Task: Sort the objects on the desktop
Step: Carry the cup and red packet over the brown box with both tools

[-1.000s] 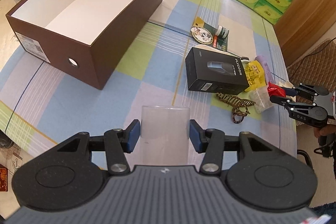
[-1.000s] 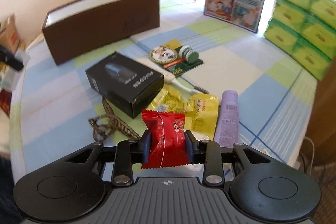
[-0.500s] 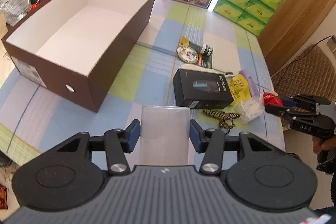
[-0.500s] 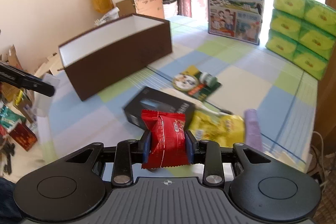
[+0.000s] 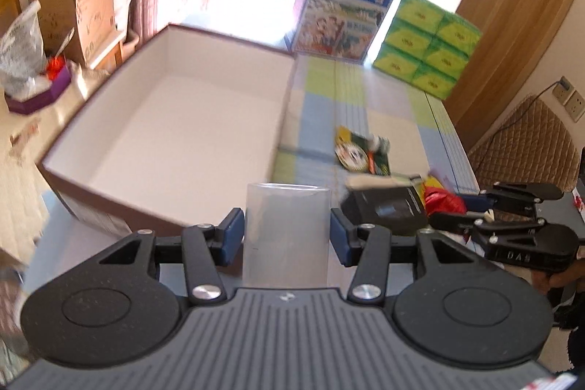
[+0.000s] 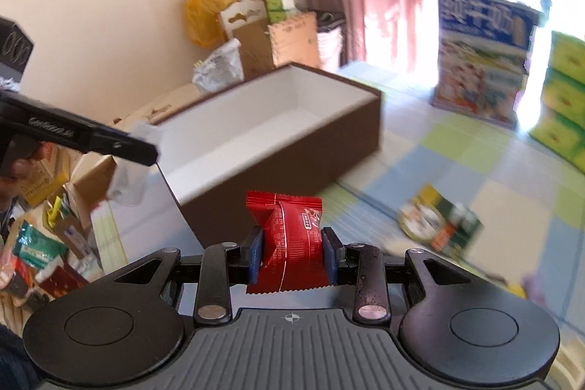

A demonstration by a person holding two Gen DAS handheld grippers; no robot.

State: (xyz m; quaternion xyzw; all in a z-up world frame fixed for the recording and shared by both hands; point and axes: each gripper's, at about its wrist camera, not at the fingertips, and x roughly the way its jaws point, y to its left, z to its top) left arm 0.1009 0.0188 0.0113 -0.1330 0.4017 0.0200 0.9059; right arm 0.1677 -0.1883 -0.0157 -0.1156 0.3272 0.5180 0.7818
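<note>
Risen and swung toward the brown box (image 5: 175,119) since a second ago, both hands angled downward. Left gripper (image 5: 287,236): jaws pinching a clear plastic cup (image 5: 287,229), held above the box's near edge. Right gripper (image 6: 292,256): jaws clamped on a red snack packet (image 6: 289,236), off the bench (image 6: 475,178), short of the box. Farther back: black carton (image 5: 384,211), green card (image 5: 362,156), milk carton (image 5: 343,13).

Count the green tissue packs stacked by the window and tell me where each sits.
6 show in the left wrist view, in the green tissue packs stack at the table's far right corner: two columns, three high, right of the blue milk carton. More may be hidden behind them.
</note>
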